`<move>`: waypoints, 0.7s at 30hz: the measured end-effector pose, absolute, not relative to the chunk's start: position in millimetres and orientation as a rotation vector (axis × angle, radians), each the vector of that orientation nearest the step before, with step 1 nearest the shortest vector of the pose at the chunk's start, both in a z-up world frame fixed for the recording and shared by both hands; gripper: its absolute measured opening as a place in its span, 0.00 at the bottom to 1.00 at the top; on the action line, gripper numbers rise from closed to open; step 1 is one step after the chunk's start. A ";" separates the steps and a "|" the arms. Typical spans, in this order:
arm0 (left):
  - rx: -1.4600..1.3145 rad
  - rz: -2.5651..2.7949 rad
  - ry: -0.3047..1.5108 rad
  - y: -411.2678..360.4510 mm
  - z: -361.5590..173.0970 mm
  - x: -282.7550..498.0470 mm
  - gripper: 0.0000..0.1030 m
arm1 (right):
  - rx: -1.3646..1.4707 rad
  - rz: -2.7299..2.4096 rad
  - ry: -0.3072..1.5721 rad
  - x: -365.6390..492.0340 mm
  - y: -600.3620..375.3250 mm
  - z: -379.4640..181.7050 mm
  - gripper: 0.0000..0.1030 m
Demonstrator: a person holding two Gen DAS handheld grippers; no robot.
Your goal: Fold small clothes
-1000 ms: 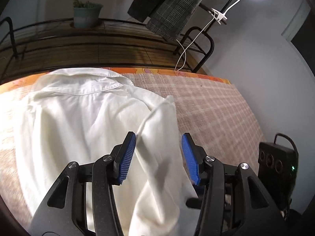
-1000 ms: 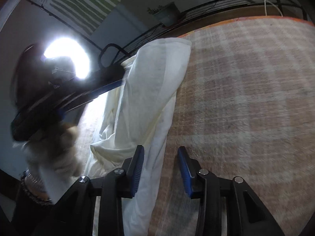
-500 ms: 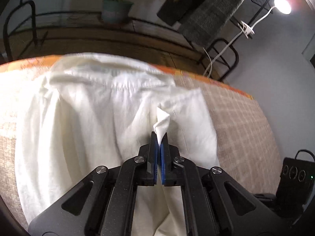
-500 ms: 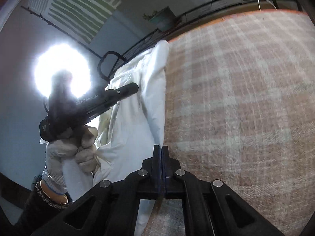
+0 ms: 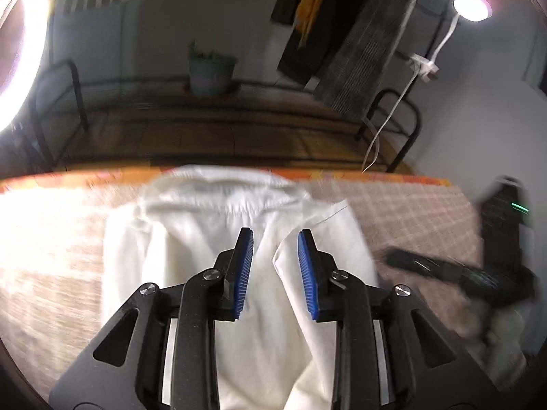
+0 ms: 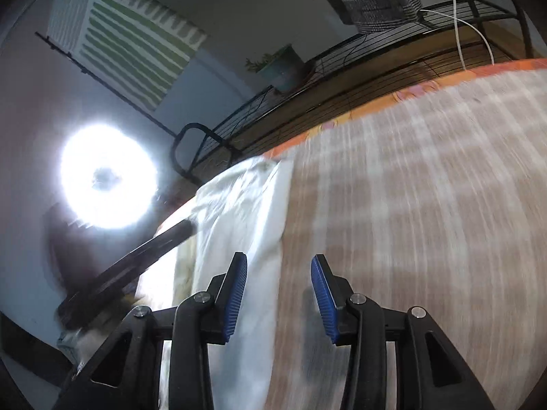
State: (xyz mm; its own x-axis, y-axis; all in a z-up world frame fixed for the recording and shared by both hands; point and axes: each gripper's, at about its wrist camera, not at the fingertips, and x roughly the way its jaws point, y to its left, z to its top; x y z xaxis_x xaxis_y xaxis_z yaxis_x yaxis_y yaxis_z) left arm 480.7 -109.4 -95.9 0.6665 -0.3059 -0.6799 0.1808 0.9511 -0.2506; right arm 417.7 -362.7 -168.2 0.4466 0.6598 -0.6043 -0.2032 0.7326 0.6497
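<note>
A white shirt [image 5: 191,239] lies flat on the plaid blanket [image 5: 410,212], collar at the far side, with its right sleeve folded inward over the body. My left gripper [image 5: 275,266] hovers over that folded sleeve; its jaws are opening and the pads do not press the cloth. In the right wrist view the shirt's [image 6: 239,212] long edge runs under my right gripper [image 6: 278,290], whose jaws are also opening, with no cloth pinched. The left pad sits over the shirt, the right pad over bare blanket [image 6: 410,205]. Each view shows the other gripper blurred at its side.
A metal rack [image 5: 393,119] with a potted plant [image 5: 210,71] stands behind the bed. Dark clothes [image 5: 359,51] hang above it, beside a clip lamp [image 5: 471,7]. A black device [image 5: 506,218] sits at the bed's right edge. A ring light [image 6: 107,179] glares at left.
Half a second ago both grippers were shut, the left pinching a sleeve corner. Both have now opened and let go, leaving the sleeve folded on the shirt. Both hands have drawn back.
</note>
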 end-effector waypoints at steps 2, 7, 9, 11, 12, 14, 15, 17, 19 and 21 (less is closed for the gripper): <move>-0.163 -0.300 0.773 -97.9 -81.0 465.3 0.26 | 0.534 0.556 0.973 437.4 -361.6 -172.3 0.39; -0.114 -0.332 0.774 -76.2 -65.6 437.7 0.26 | 0.563 0.635 0.999 472.7 -343.8 -178.3 0.08; -0.082 -0.319 0.780 -66.5 -65.9 425.4 0.26 | 0.464 0.627 0.999 477.3 -332.1 -172.7 0.00; -0.045 -0.302 0.783 -58.0 -68.5 414.7 0.26 | 0.292 0.576 0.973 482.3 -315.4 -162.3 0.00; -0.032 -0.294 0.788 -54.9 -70.0 409.6 0.26 | 0.250 0.549 0.971 483.3 -312.0 -161.3 0.00; -0.030 -0.276 0.796 -46.3 -72.5 398.6 0.26 | 0.233 0.525 0.989 488.0 -307.5 -162.5 0.00; -0.039 -0.270 0.803 -40.8 -73.3 392.8 0.26 | 0.211 0.507 0.994 488.2 -305.9 -162.1 0.00; -0.059 -0.263 0.808 -29.7 -72.0 378.1 0.26 | 0.203 0.472 0.980 484.8 -309.0 -156.8 0.08; -0.076 -0.268 0.816 -22.0 -69.0 364.2 0.26 | 0.255 0.465 0.976 475.7 -319.7 -145.9 0.27; -0.074 -0.270 0.818 -16.5 -64.6 346.6 0.26 | 0.287 0.477 0.955 461.4 -327.9 -131.7 0.29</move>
State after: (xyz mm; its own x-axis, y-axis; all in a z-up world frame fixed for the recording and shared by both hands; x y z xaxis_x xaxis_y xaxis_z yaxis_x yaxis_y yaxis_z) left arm 346.6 -16.5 -64.6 0.6512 -0.2661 -0.7108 0.2092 0.9632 -0.1688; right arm 461.4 -327.9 -131.7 0.4862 0.5092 -0.7102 -0.2623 0.8603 0.4372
